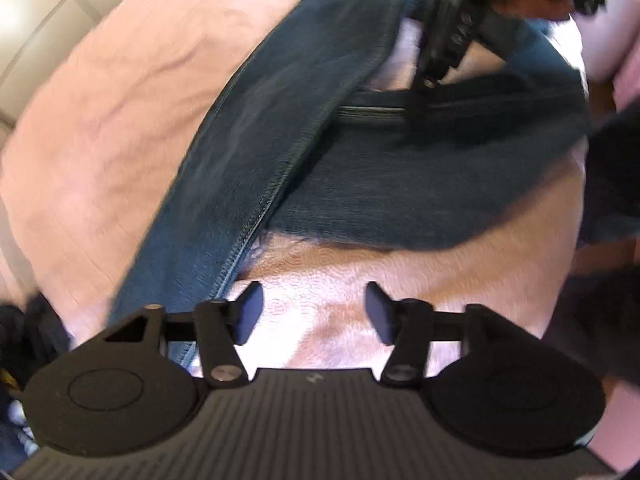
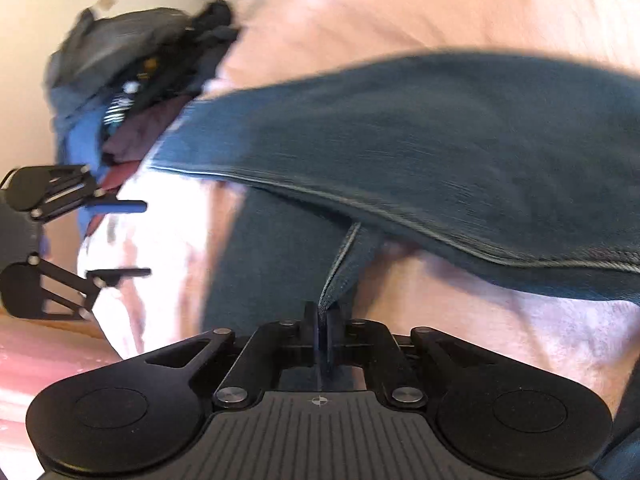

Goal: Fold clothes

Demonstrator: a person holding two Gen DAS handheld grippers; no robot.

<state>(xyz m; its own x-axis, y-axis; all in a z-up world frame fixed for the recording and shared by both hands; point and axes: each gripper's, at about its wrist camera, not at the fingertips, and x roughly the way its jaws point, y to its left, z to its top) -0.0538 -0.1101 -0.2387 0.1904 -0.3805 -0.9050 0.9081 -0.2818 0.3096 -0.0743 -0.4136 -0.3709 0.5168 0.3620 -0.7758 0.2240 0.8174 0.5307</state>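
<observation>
Left wrist view: dark blue denim jeans [image 1: 280,152] lie spread across a bed covered in pale pink, lightly textured cloth [image 1: 100,128]. One seamed leg runs diagonally from the near-left edge of the bed toward the far-right corner; a second dark panel crosses beneath it toward the right edge. Judgement: folding is at an early stage, since the garment is laid out but no neat fold shows and the legs are not aligned. The left gripper [image 1: 314,312] has its jaws spread with nothing between them; below the gap is only bare pink cover, and the seamed leg edge lies just beside the left pad. Right wrist view: the right gripper [image 2: 322,320] has its jaws pressed together, pinching a stitched denim edge that rises from the cloth into the pads. A broad denim panel sweeps across behind it. At the far-left corner of the bed sits a heap of mixed dark, blue and maroon clothes [image 2: 132,92], apparently still to be folded. Image is motion-blurred.
</observation>
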